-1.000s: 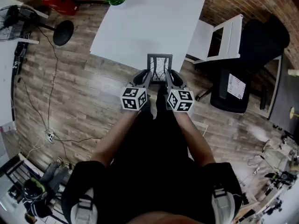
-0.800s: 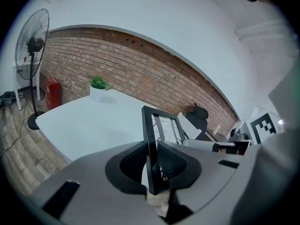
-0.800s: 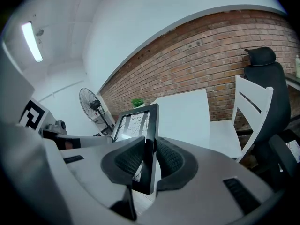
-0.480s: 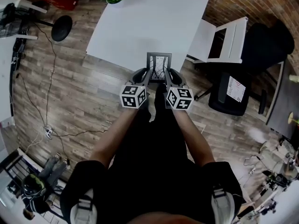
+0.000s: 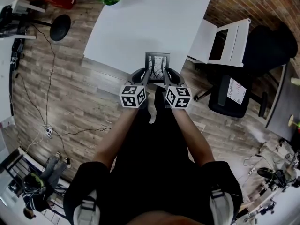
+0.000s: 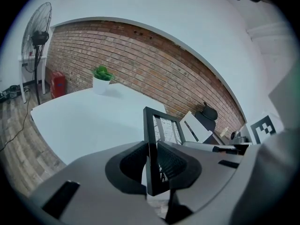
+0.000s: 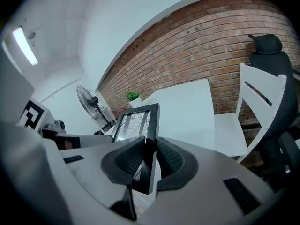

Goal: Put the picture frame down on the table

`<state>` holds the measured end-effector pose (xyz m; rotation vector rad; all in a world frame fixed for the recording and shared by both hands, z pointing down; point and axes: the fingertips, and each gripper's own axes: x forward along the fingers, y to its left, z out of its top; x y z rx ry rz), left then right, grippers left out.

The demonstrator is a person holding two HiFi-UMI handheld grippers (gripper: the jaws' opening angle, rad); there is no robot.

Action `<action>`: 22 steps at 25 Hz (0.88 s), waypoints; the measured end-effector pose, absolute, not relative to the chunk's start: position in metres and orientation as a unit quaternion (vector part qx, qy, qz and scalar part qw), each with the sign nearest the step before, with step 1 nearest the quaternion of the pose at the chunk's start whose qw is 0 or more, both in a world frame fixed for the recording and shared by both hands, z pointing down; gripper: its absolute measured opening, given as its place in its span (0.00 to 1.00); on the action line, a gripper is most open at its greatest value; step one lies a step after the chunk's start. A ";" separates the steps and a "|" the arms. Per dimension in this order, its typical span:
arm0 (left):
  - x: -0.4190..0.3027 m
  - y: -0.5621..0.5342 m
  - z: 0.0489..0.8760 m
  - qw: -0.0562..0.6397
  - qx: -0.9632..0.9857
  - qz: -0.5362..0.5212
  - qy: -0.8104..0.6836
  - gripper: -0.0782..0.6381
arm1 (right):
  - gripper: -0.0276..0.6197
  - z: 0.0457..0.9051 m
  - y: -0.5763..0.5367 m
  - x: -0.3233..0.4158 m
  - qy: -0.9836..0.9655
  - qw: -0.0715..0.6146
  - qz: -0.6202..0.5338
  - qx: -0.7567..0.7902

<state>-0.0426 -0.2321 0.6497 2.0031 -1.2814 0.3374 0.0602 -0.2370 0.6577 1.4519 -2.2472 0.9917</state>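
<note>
**As you close in, the picture frame comes up to the near edge of the tabletop**

Since a second ago, the white tabletop (image 5: 140,22) has slid closer under you in the head view, and it now fills more of the space ahead. That means you've carried the load forward and a little lower, right where the job wants it. The picture frame (image 5: 158,63) stands upright, its face toward you, and its top overlaps the near edge of the tabletop. It's held up between your two hands and looks to be in the air, not yet set down.

Your left claw (image 6: 153,149) is clamped on the frame's left side rail, with the ribbed pads (image 6: 174,162) pressed against the black moulding. Your right claw (image 7: 149,146) mirrors it on the right rail, gripping just as firmly. Neither grip has changed and the frame hasn't tilted.

So the approach is almost done and the put-down comes next. My read is that you need to push a touch further over the surface and sink evenly with both hands. Let go only once the bottom rail is resting on the tabletop.
</note>
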 end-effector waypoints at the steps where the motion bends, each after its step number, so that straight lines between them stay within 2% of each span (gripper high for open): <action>1: -0.043 -0.233 0.653 0.364 0.776 0.132 -0.498 0.22 | 0.15 0.661 -0.239 0.060 -0.780 0.146 0.345 0.501; 22: -0.049 -0.254 0.714 0.403 0.754 0.161 -0.493 0.22 | 0.15 0.720 -0.264 0.052 -0.769 0.188 0.380 0.479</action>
